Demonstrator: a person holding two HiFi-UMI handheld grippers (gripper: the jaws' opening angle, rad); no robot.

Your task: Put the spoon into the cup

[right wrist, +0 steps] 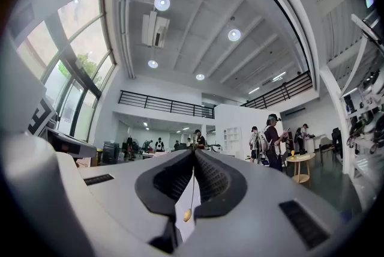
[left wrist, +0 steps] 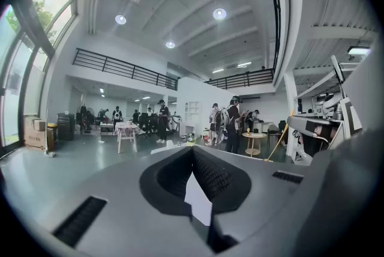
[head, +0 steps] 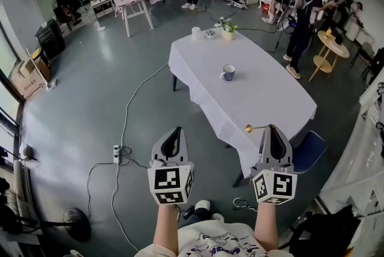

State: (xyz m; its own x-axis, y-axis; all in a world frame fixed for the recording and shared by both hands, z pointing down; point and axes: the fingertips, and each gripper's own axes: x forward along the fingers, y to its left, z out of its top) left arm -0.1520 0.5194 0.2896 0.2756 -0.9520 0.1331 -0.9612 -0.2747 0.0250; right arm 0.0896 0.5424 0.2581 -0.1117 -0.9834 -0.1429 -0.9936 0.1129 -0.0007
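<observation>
Tightly closed, the right fingers (right wrist: 217, 181) clamp the spoon (right wrist: 188, 212). Its thin handle runs along the seam between the two dark pads, and a small gold rounded end shows low in that seam in the right gripper view. In the head view the spoon (head: 250, 128) sticks out sideways from the tip of the right gripper (head: 271, 128) toward the other gripper. It lies roughly level, gold end outermost, over the near end of the tabletop (head: 270, 99).

The left fingers (left wrist: 217, 176) are clenched as well, pad against pad, with nothing between them. The left gripper (head: 174, 131) hangs level with the right one and well apart from it, over the grey floor (head: 90, 99) short of the tabletop. Each gripper carries its marker cube (head: 171, 182) at the back, with a bare forearm behind it.

The cup (head: 228, 72) stands upright near the middle of the tabletop, on the white cloth (head: 204, 69) that covers it. It is blue outside, and well apart from the spoon and from both grippers. At the far end of the tabletop stand a small plant pot (head: 228, 32) and a white cup-like thing (head: 196, 32).

A blue chair (head: 309, 151) stands by the near right corner. A white cable (head: 127, 111) runs across the floor to a power strip (head: 117, 154). People (head: 306, 15) stand around the far parts of the room, some beside a round side table (head: 333, 45).
</observation>
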